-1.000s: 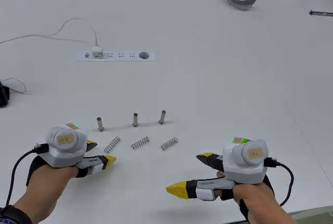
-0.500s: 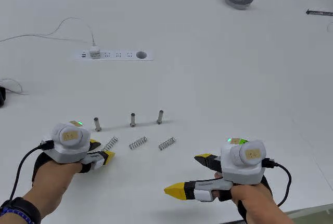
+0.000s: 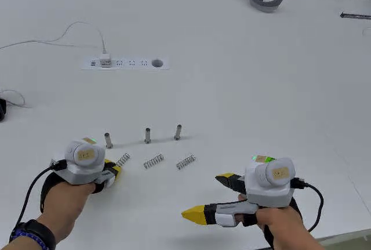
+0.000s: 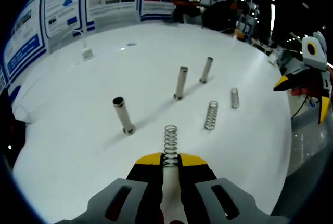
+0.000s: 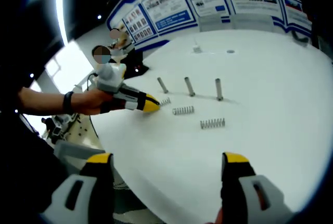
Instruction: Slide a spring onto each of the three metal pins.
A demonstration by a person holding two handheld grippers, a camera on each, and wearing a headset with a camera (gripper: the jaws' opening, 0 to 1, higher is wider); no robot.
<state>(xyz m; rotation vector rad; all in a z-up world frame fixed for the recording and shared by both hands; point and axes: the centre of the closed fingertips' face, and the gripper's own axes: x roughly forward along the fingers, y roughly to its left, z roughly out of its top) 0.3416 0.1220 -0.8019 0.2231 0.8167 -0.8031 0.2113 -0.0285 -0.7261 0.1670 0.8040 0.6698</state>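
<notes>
The fingers (image 4: pixel 148 160) of the left gripper (image 4: pixel 170 160) were found clamped on the end of one spring (image 4: pixel 170 140), just beside the leftmost pin (image 4: pixel 123 116); the right gripper (image 5: pixel 166 164) was held wide open. Pick-up was judged in hand; alignment over that pin was called for next.

Bright, even light from above washes my white table (image 3: pixel 243 87); the pins (image 3: pixel 147 136) cast only faint, soft shadows leftward. Both gripper views bend the far posters (image 5: pixel 171 5) and darken at the edges, and a light strip (image 5: pixel 58 5) glares. The near spring (image 4: pixel 170 136) looks sharp.
</notes>
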